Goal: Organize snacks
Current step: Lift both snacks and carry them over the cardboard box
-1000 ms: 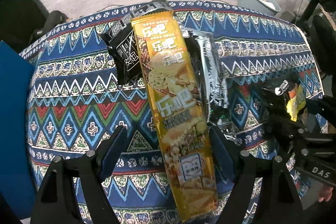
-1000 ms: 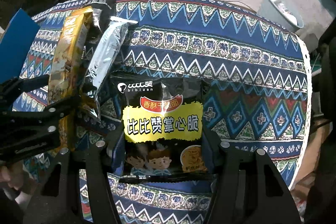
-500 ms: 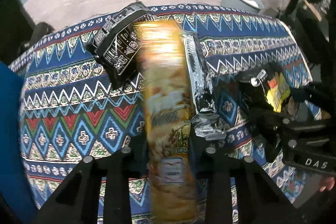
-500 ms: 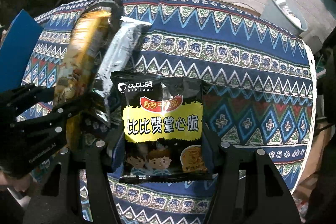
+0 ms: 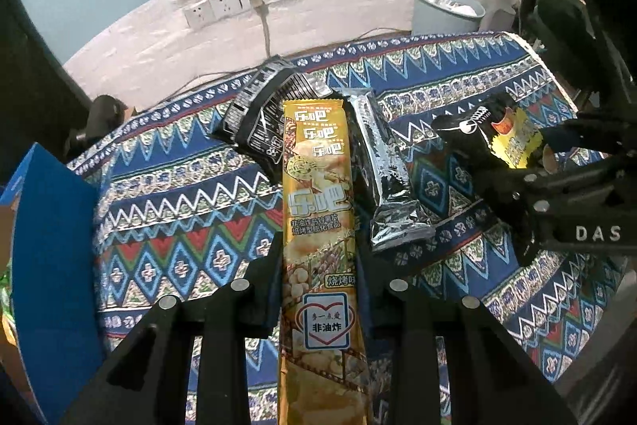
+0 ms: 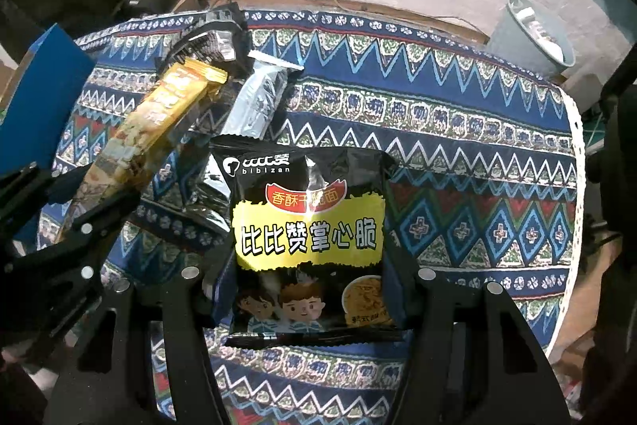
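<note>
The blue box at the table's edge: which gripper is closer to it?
Left. The left gripper is right beside the blue box; the right gripper is farther along the table.

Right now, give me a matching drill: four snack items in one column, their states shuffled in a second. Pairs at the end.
Items
1. gold chip pack
2. black-and-yellow noodle snack bag
3. silver wrapper pack
4. blue box

States
A. lying on the patterned tablecloth, ungripped
B. clamped in the left hand-held gripper
C. standing at the table's left edge
D. held in the right hand-held gripper

Pairs: 1-B, 2-D, 3-A, 4-C
</note>
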